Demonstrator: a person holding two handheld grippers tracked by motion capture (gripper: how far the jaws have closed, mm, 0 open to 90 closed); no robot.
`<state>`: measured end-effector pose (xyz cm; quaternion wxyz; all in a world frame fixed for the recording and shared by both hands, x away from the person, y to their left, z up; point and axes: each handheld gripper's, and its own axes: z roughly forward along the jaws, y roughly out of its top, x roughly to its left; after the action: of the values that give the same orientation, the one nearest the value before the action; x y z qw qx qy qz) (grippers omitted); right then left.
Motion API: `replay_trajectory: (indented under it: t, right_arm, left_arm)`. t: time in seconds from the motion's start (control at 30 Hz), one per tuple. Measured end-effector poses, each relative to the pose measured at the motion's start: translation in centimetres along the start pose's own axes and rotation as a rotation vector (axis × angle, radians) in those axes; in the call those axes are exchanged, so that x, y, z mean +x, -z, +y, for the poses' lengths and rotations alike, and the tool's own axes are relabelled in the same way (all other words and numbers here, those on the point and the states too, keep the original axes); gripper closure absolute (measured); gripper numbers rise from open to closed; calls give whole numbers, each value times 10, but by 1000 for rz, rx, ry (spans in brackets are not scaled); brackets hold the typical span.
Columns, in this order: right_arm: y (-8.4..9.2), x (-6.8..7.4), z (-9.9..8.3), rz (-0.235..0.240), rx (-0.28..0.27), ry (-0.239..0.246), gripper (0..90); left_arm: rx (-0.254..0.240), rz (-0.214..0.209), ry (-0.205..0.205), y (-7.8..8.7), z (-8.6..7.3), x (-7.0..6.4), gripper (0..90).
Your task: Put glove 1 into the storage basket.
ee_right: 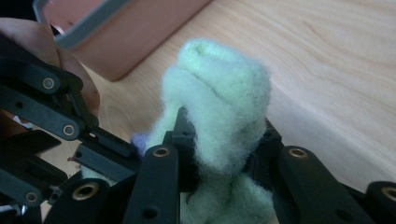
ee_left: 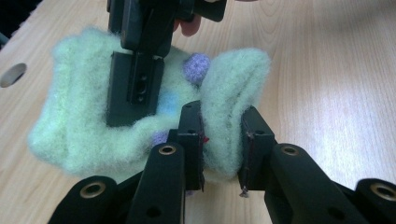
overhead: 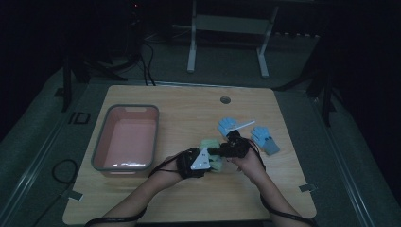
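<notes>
Fuzzy pale-green fleece sock (ee_left: 93, 126) bunched, pinched by left hand-held gripper (ee_left: 223, 142) and right hand-held gripper (ee_right: 219, 140)

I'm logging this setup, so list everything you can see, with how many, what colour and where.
Fuzzy pale green sock: one, with purple and blue dots, held between both grippers above the table.
Light blue socks: two, one with a grey cuff, right of the grippers.
Pink plastic bin with grey rim: one, left half of the table.
Light wooden table: one, with a round hole near the far edge.
Left gripper: black, shut on the sock.
Right gripper: black, shut on the sock.
</notes>
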<state>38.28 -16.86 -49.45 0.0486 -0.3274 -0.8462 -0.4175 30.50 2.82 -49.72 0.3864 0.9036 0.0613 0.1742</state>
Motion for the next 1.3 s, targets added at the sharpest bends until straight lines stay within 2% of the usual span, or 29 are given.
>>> replay_trajectory:
  t: [0.43, 0.67, 0.77, 0.97, 1.3]
  right_arm:
    - [3, 16, 32, 5, -47, 23, 700]
    - [2, 22, 47, 12, -52, 30, 700]
    - [-3, 27, 54, 5, -47, 41, 700]
    - [-15, 41, 70, 22, -42, 70, 700]
    - [-44, 67, 105, 54, -31, 125, 700]
  left_arm:
    - [26, 43, -37, 33, 10, 17, 750]
    - [23, 63, -44, 48, 9, 25, 750]
    - [35, 76, -48, 56, 6, 27, 750]
    - [63, 91, -28, 76, -1, 31, 750]
    - [90, 154, -7, 115, -21, 39, 750]
